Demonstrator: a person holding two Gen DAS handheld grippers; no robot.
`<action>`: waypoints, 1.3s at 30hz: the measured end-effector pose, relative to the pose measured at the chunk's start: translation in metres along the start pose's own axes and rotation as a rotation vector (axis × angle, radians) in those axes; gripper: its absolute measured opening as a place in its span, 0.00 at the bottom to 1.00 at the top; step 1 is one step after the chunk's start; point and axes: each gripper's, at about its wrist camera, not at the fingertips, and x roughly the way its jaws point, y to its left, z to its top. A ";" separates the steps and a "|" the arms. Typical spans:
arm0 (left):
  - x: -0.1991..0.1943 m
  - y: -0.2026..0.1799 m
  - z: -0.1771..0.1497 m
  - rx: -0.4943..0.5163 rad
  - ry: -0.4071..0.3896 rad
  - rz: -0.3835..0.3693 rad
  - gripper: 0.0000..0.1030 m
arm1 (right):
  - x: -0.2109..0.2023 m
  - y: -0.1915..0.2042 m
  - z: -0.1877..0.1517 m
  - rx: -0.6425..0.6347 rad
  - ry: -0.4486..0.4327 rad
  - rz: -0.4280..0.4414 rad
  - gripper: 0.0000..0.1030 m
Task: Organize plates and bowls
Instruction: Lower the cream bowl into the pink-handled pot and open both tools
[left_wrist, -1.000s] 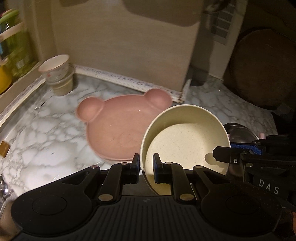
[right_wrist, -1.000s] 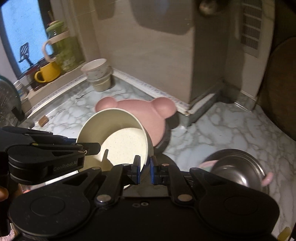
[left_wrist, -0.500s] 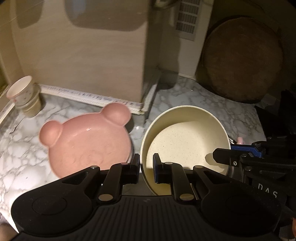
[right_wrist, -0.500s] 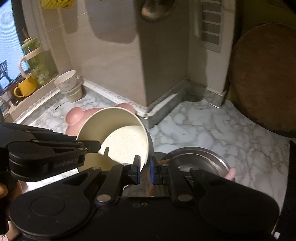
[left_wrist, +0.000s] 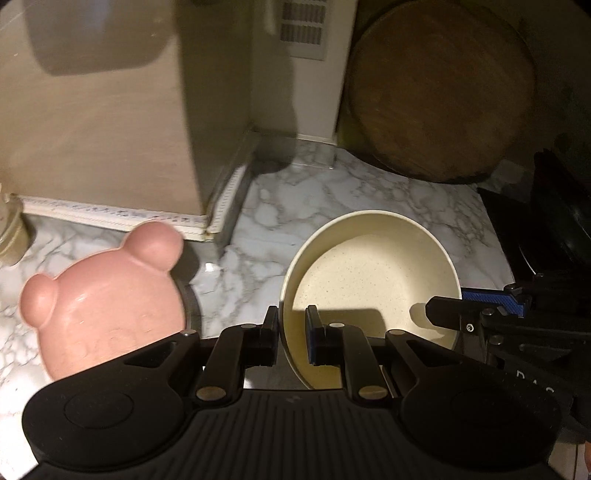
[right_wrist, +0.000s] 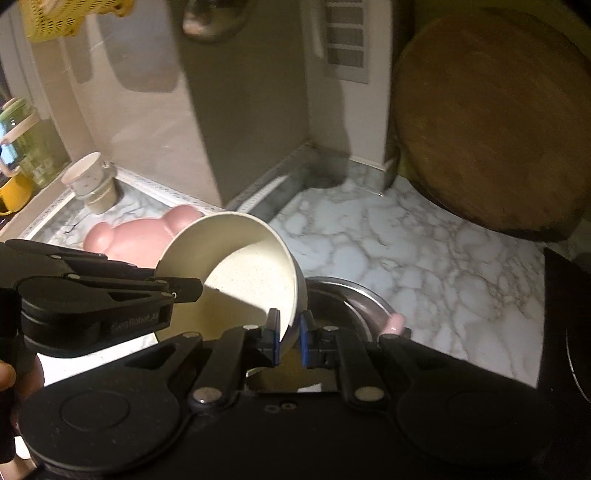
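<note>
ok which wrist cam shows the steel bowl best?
Right wrist view. The steel bowl shows part of its rim and inside, just behind the cream bowl that both grippers clamp. In the left wrist view the steel bowl is not visible, hidden behind the cream bowl and the right gripper.

Speckled cream bowl (left_wrist: 373, 273), pink bear-shaped plate (left_wrist: 107, 299), grey-veined white marble counter (left_wrist: 310, 199)

Black ribbed left tool (left_wrist: 291, 332), blue-padded right tool (right_wrist: 288, 338)
</note>
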 end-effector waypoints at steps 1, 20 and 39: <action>0.003 -0.004 0.001 0.009 0.003 -0.004 0.13 | 0.001 -0.004 -0.001 0.009 0.003 -0.006 0.10; 0.054 -0.042 0.003 0.129 0.135 -0.032 0.13 | 0.031 -0.044 -0.020 0.089 0.127 -0.017 0.11; 0.075 -0.050 0.002 0.194 0.174 -0.023 0.13 | 0.044 -0.049 -0.023 0.111 0.179 -0.014 0.12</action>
